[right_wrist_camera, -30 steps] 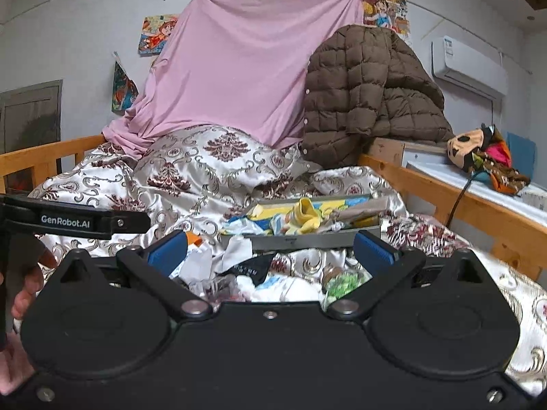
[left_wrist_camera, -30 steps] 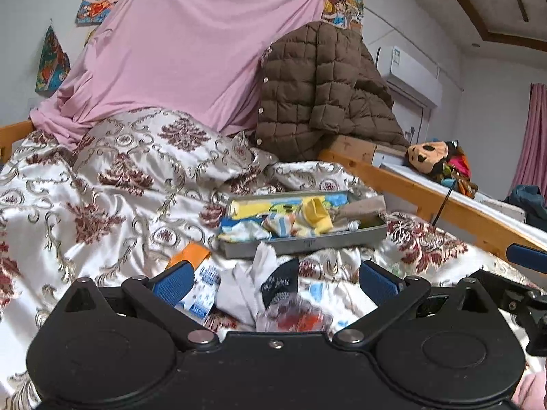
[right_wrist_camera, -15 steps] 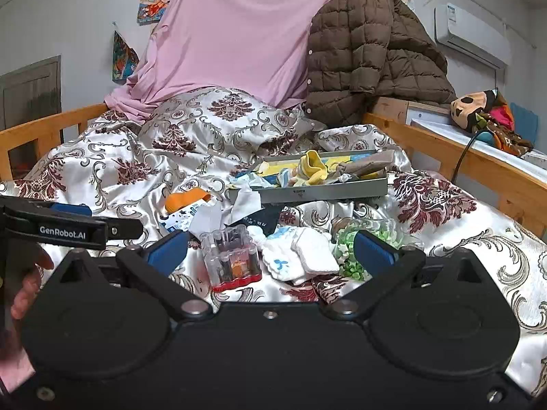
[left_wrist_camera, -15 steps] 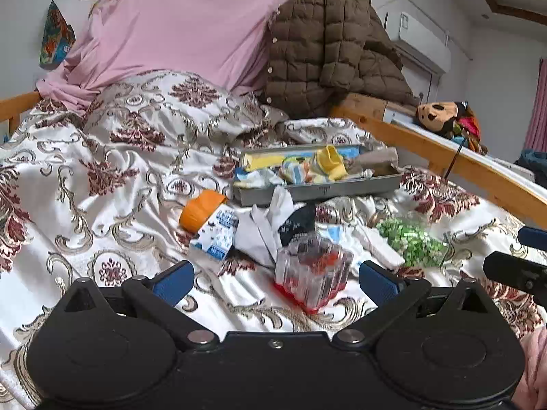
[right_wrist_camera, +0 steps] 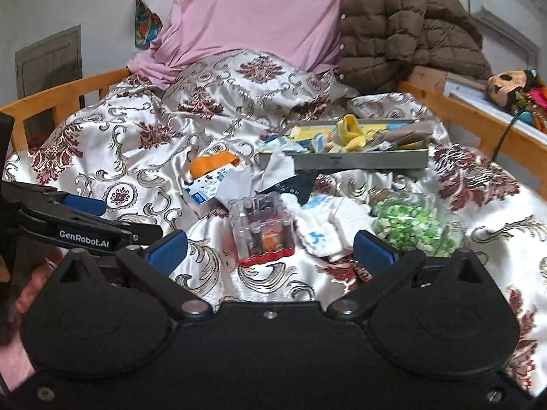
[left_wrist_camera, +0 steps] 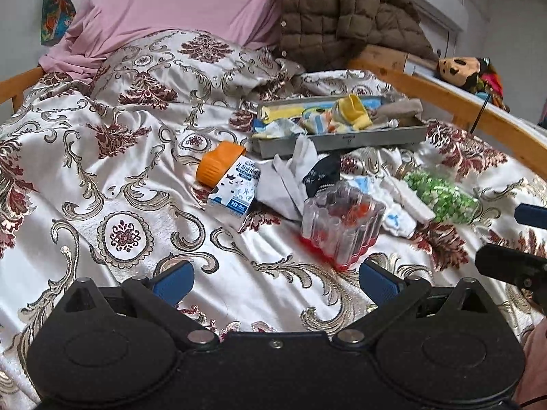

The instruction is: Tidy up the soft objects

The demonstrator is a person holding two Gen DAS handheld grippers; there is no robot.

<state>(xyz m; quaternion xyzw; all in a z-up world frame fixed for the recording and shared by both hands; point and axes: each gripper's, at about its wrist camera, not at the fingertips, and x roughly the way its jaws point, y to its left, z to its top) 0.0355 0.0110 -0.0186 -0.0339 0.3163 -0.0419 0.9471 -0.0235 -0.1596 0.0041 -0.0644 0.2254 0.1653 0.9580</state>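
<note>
- Left gripper (left_wrist_camera: pixel 275 278) is spread wide, holding nothing, hovering over the bedspread (left_wrist_camera: pixel 102 177) just in front of the clear plastic holder (left_wrist_camera: pixel 342 225).
- Right gripper (right_wrist_camera: pixel 270 247) is spread too (also empty), the holder right between its fingers.
- White baby socks (right_wrist_camera: pixel 328 229) lie just right of the holder; more socks sit in the grey tray (right_wrist_camera: pixel 345 162) behind it.
- Milk carton (left_wrist_camera: pixel 236 188) and orange cap (left_wrist_camera: pixel 218 165) lie left of the holder.

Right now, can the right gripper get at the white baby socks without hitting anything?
Probably yes. The right gripper is open and the white socks lie just ahead, uncovered. The clear plastic box sits close on their left and the bag of green bits on their right, so aim carefully.
</note>
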